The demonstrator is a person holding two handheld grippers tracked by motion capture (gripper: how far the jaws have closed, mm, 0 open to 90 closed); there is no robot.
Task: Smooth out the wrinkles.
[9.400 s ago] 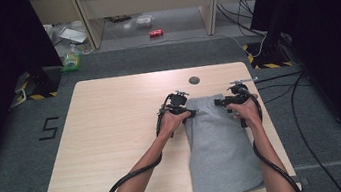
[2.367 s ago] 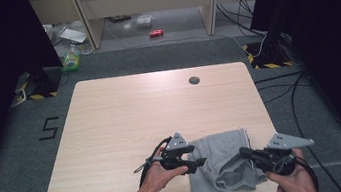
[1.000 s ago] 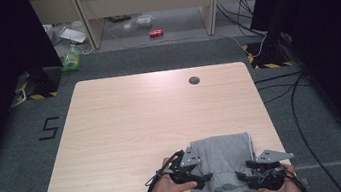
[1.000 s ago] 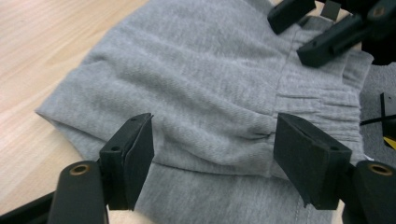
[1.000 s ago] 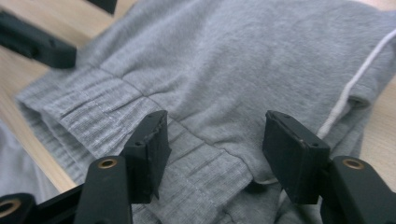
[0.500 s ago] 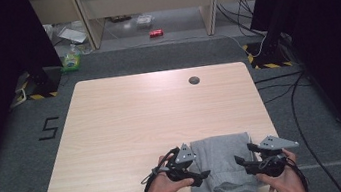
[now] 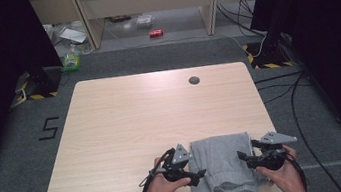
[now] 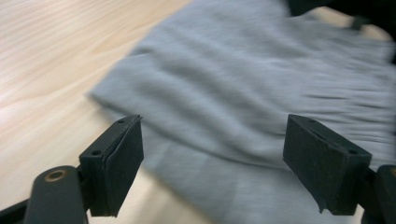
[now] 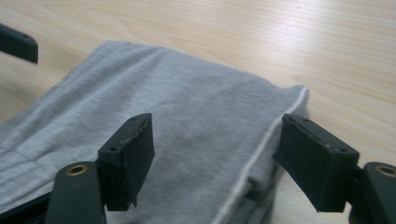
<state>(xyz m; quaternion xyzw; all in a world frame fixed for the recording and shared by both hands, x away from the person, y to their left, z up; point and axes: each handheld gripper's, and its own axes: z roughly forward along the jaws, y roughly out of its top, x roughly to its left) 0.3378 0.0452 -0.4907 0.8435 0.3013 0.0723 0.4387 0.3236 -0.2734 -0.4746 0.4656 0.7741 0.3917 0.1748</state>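
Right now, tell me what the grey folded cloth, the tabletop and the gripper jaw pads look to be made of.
Grey cloth: soft knit, probably cotton jersey or fleece, matte; it wrinkles and has a stitched hem.
Tabletop: light wood or wood-look laminate, smooth with a slight sheen; straight grain lines show.
Pads of the right gripper: black, matte, likely rubber or plastic; one face is ribbed.

plain heather-grey folded knit cloth with a paler white seam line, pale wood-grain tabletop, matte black gripper jaws, dark grey carpet floor, little red can way back
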